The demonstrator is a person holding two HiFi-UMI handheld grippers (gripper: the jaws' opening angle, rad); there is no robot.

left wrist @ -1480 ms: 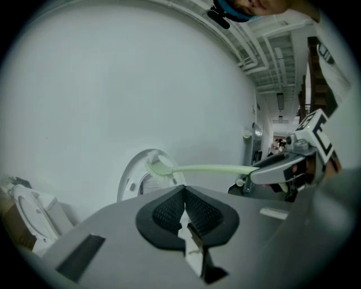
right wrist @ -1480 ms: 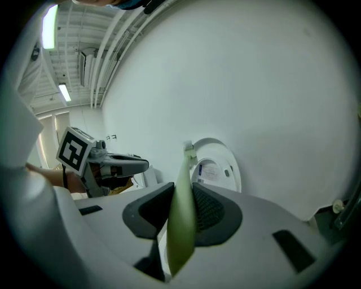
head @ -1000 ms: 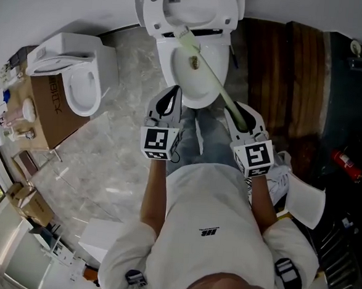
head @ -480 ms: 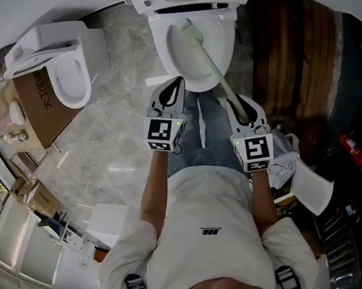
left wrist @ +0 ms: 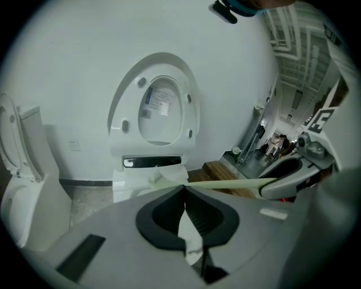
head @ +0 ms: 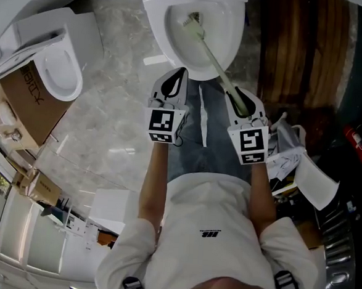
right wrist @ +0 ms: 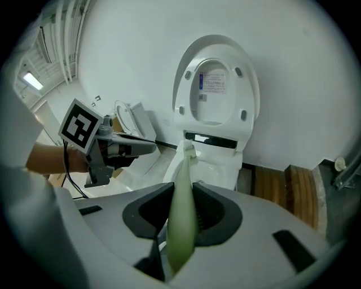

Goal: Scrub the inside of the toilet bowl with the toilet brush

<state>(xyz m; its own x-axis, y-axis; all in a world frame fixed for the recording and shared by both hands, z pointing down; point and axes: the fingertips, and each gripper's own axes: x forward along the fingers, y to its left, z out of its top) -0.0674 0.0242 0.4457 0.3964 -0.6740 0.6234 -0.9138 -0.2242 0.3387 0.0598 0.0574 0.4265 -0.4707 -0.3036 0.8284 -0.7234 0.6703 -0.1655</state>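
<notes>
A white toilet bowl point(head: 226, 48) stands at the top of the head view, its lid point(right wrist: 216, 83) raised against the wall. My right gripper point(head: 235, 99) is shut on the pale green handle of the toilet brush point(head: 214, 61). The brush head point(head: 192, 24) reaches into the bowl near its back wall. In the right gripper view the toilet brush point(right wrist: 181, 220) runs up between the jaws toward the toilet bowl point(right wrist: 217, 167). My left gripper point(head: 173, 86) hovers just in front of the bowl's rim, shut with nothing in it. In the left gripper view the toilet brush point(left wrist: 225, 184) crosses just above the left gripper point(left wrist: 184, 189).
A second white toilet point(head: 53, 70) stands to the left beside a cardboard box point(head: 20, 102). A dark wooden step point(head: 298, 56) lies to the right of the bowl. Crumpled paper and white sheets point(head: 305, 174) sit at the right near a red object point(head: 357, 142).
The head view has shifted, so the toilet sits higher in frame. The brush head has moved from the bowl's back edge down inside the bowl. Both grippers stay shut.
</notes>
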